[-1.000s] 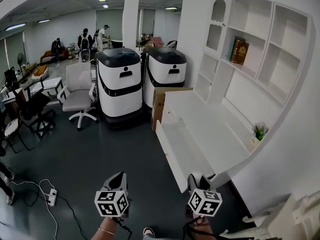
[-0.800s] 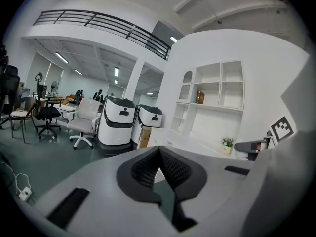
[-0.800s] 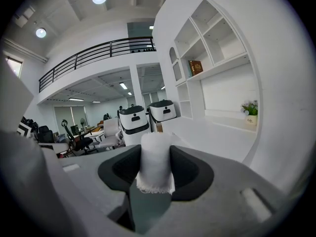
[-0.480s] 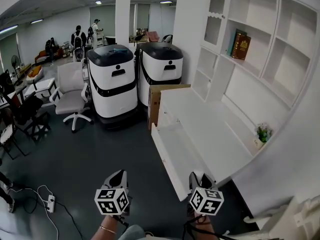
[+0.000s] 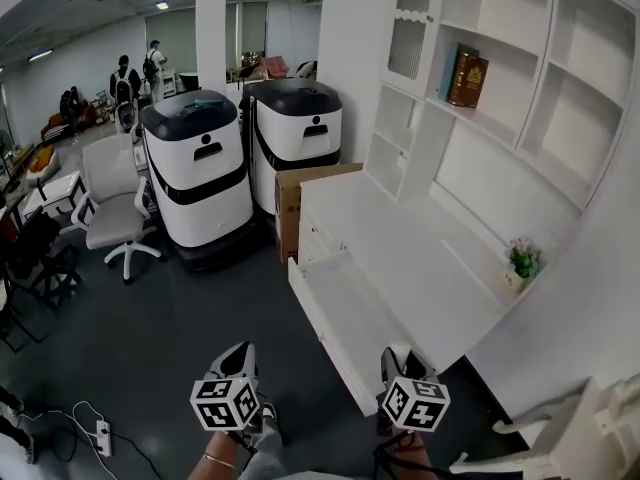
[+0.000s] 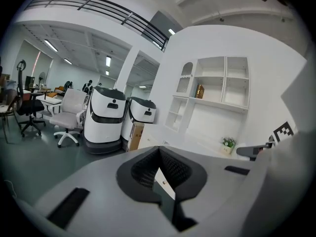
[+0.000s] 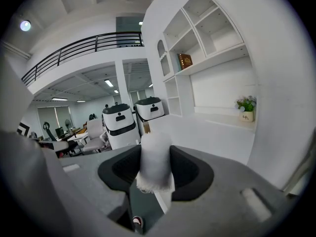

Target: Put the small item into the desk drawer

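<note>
The right gripper (image 5: pixel 397 360) has its jaws clamped on the small item (image 7: pixel 155 159), a white, frayed roll held upright between them for carrying. The desk drawer (image 5: pixel 345 308) stands open below the tabletop (image 5: pixel 400 253), apparently ready to receive it. The left gripper (image 5: pixel 238 360) hangs alongside, jaws closed on nothing, probably kept free for the drawer.

Item (image 7: pixel 154 166): white fabric roll, frayed lower edge, upright, clamped between right gripper (image 7: pixel 155 151) jaws. Drawer (image 5: pixel 340 310): white, shallow, pulled open.
</note>
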`<state>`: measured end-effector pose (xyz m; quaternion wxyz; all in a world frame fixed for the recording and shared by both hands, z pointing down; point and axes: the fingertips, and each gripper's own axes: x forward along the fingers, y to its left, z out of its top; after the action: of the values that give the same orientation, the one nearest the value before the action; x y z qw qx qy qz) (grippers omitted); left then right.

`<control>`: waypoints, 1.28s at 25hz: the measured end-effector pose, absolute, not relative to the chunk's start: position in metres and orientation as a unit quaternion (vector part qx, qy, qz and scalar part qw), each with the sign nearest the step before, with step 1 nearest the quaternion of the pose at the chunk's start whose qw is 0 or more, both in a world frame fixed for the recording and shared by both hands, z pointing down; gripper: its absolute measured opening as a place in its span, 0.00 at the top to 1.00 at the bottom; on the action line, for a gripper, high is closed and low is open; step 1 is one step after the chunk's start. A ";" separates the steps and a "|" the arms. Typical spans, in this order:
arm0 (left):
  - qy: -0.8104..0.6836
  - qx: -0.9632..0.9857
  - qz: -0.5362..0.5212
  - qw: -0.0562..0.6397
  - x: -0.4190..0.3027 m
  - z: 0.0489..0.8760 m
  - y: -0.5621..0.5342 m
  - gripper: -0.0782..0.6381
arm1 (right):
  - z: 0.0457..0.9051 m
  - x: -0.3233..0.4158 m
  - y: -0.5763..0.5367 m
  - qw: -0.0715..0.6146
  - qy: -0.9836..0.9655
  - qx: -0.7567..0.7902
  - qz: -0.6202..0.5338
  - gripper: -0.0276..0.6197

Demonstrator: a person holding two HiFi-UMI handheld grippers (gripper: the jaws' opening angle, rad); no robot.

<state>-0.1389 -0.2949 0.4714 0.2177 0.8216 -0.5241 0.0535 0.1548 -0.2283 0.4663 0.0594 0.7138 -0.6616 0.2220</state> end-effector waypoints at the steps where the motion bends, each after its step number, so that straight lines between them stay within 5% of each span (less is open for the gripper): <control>1: -0.519 0.826 0.054 0.215 -0.138 0.469 -0.307 0.90 | 0.466 0.155 -0.237 0.058 -0.657 0.718 0.223 0.69; 22: -0.424 0.876 0.083 0.216 -0.149 0.466 -0.541 0.90 | 0.453 0.103 -0.413 0.057 -0.591 0.770 0.233 0.69; 32: -0.332 0.910 0.121 0.217 -0.064 0.483 -0.568 0.90 | 0.464 0.148 -0.403 0.055 -0.519 0.817 0.246 0.69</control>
<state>-0.0639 -0.5685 0.4829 0.2167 0.9099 -0.3325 0.1208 0.1476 -0.4033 0.4643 0.0550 0.8167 -0.5191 0.2459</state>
